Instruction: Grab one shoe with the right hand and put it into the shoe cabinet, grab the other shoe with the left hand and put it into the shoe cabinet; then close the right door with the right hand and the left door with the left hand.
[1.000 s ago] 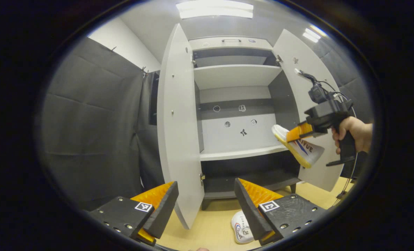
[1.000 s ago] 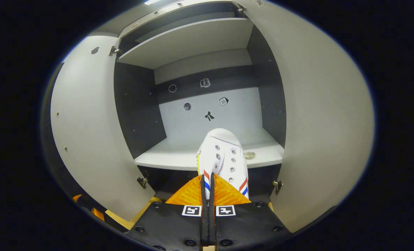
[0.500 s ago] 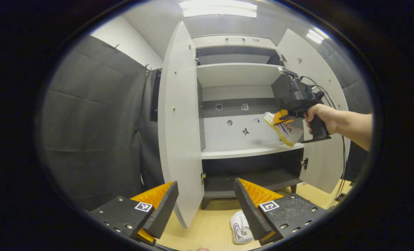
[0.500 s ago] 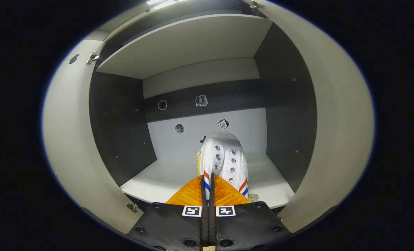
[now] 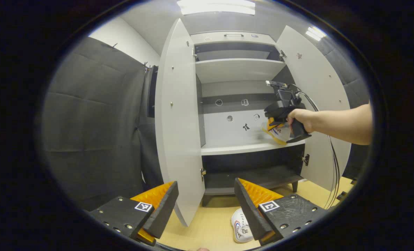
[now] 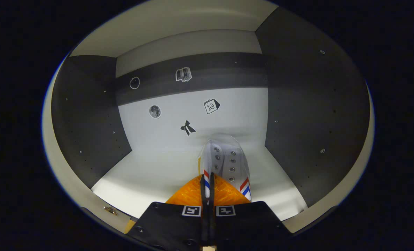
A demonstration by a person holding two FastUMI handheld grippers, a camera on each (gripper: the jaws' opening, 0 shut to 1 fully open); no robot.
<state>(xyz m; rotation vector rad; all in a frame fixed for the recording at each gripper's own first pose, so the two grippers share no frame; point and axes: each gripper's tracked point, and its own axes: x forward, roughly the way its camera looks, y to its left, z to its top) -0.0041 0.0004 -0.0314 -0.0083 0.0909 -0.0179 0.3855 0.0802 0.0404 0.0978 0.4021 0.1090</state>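
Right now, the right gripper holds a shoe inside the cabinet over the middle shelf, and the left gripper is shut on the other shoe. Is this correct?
Not quite. The left gripper is open and holds nothing; in the left gripper view the other shoe lies on the floor below it. The right gripper does hold a shoe over the middle shelf.
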